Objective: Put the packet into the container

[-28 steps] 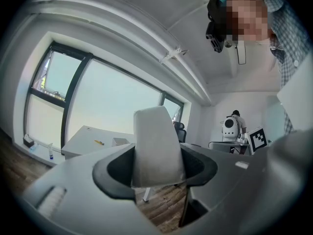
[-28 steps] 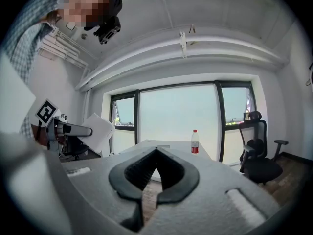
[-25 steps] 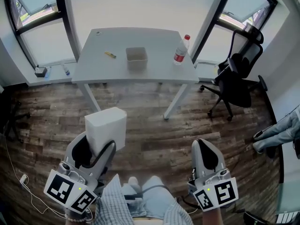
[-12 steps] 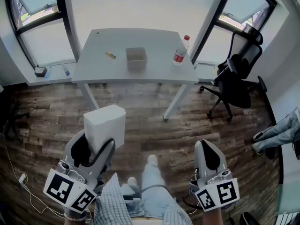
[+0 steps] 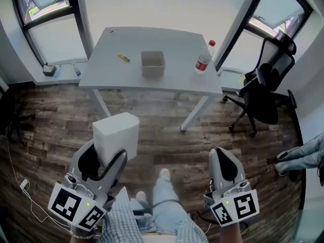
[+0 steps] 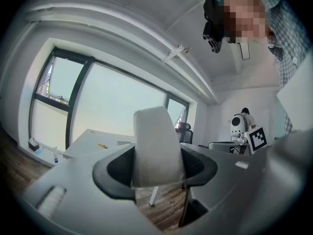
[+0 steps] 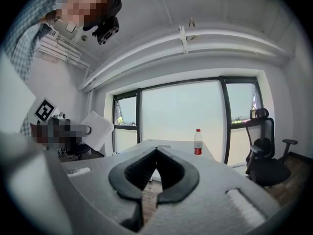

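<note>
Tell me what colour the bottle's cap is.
Red cap on clear plastic bottle; best in head view.

Daylight pours in through the tall black-framed windows (image 5: 55, 39) behind the pale grey rectangular surface (image 5: 152, 59). The head view is bright and even, with only faint, soft-edged shadows on the dark wood-plank floor (image 5: 167, 130). Its wide lens bows the window frames outward toward the edges. In both gripper views the panes are blown out to near white and a black circular vignette rings the picture. The nearest grey shells of the left tool (image 6: 159, 168) and the right tool (image 7: 156, 151) are soft and out of focus. The white block-shaped packet (image 5: 116, 135) shows almost no surface detail.
</note>
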The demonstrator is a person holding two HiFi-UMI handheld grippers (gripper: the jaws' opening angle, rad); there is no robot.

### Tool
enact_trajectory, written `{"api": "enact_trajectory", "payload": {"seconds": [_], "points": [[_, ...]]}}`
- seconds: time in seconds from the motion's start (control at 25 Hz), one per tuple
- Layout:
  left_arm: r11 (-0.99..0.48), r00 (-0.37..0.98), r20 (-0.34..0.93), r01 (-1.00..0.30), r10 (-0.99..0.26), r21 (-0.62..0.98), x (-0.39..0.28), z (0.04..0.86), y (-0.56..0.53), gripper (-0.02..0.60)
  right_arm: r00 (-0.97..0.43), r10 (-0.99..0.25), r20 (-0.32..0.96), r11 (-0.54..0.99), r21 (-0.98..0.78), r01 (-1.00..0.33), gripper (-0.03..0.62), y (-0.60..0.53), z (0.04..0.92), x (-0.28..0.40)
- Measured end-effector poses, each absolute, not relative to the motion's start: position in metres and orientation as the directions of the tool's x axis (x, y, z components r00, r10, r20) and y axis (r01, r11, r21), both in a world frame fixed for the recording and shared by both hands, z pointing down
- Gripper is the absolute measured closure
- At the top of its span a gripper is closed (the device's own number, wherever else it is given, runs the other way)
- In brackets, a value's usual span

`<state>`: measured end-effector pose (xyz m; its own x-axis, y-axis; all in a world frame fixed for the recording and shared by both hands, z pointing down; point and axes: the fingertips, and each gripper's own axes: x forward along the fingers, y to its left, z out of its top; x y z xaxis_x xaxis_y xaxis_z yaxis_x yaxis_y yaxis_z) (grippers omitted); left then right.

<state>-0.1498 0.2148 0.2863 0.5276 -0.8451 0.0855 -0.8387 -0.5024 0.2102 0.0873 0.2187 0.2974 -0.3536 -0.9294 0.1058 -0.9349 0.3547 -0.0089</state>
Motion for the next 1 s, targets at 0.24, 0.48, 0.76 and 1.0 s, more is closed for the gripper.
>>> {"api": "enact_trajectory", "payload": {"seconds": [0.24, 0.48, 0.76, 1.0], "points": [[-0.461, 0.492, 0.109, -0.859, -0.864, 0.221, -0.14, 0.292, 0.184, 0.322, -0.394, -0.911, 0.124, 0.396, -0.005, -0.918, 0.594, 0.177, 0.302, 0.1], [-0.427, 0.457, 0.108, -0.877, -0.883, 0.22, -0.126, 0.289, 0.155, 0.322, -0.432, -0.893, 0.126, 0.435, -0.002, -0.9, 0.594, 0.137, 0.3, 0.113], [-0.381, 0.41, 0.109, -0.899, -0.906, 0.216, -0.114, 0.282, 0.129, 0.322, -0.481, -0.869, 0.116, 0.485, 0.003, -0.875, 0.593, 0.098, 0.294, 0.123], [-0.335, 0.363, 0.111, -0.919, -0.925, 0.208, -0.109, 0.281, 0.112, 0.322, -0.502, -0.858, 0.113, 0.505, -0.001, -0.863, 0.594, 0.076, 0.294, 0.136]]}}
